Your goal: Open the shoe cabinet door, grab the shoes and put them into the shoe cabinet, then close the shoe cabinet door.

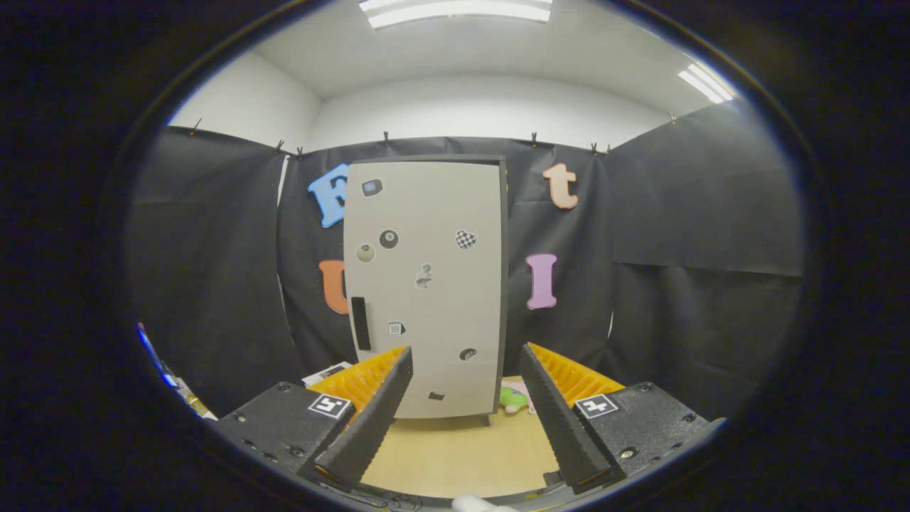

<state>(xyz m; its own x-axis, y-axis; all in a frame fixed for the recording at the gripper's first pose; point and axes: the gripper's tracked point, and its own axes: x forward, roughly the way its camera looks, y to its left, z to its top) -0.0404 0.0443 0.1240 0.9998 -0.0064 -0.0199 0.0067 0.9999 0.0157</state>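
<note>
shoe cabinet door shut, handle at its left edge | tool wide, holding nothing, well short of cabinet | fits both pre-opening and after closing | if opening: hook handle squarely

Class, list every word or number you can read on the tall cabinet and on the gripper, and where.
Small stickers on the tall beige cabinet door: too small and blurred to read.
Square black-and-white markers on the gripper: coded patterns, no words.
The gripper is open, empty, the door beyond its fingers.
</note>
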